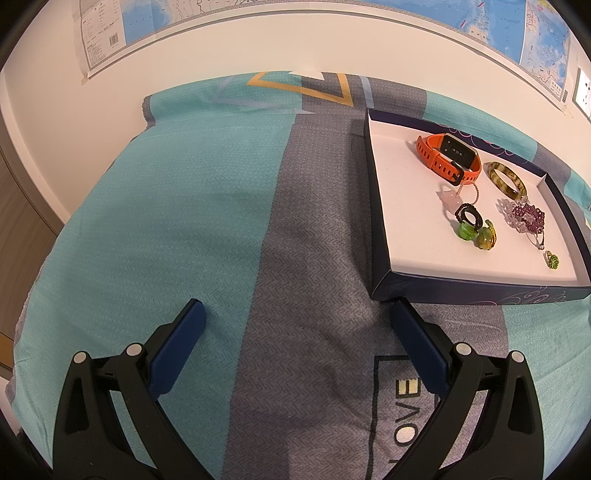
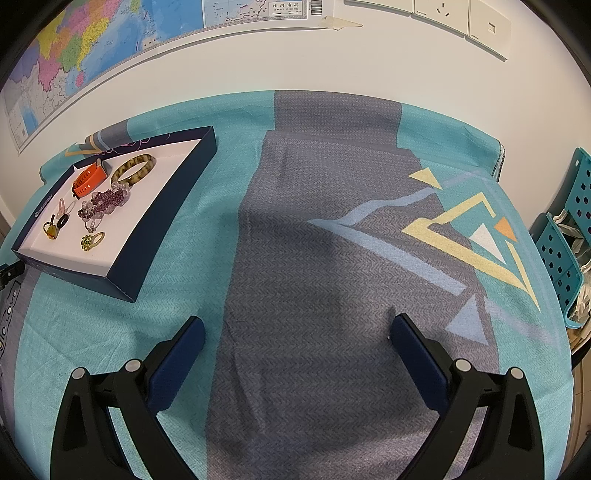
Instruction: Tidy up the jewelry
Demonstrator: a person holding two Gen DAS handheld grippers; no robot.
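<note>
A dark blue tray point(image 1: 380, 288) with a white floor lies on the patterned cloth; it also shows in the right wrist view point(image 2: 125, 284). In it lie an orange watch point(image 1: 448, 157), an amber bangle point(image 1: 506, 180), a purple bead bracelet point(image 1: 524, 218), green rings point(image 1: 476, 234), a black ring point(image 1: 468, 215) and a small green ring point(image 1: 552, 260). My left gripper point(image 1: 297, 314) is open and empty, just left of the tray's near corner. My right gripper point(image 2: 297, 328) is open and empty over bare cloth, right of the tray.
The teal and grey cloth point(image 2: 314, 240) covers the whole table. A wall with maps point(image 2: 74, 55) stands behind. A teal perforated basket point(image 2: 561, 251) stands off the table's right edge. Wall sockets point(image 2: 443, 11) are at the upper right.
</note>
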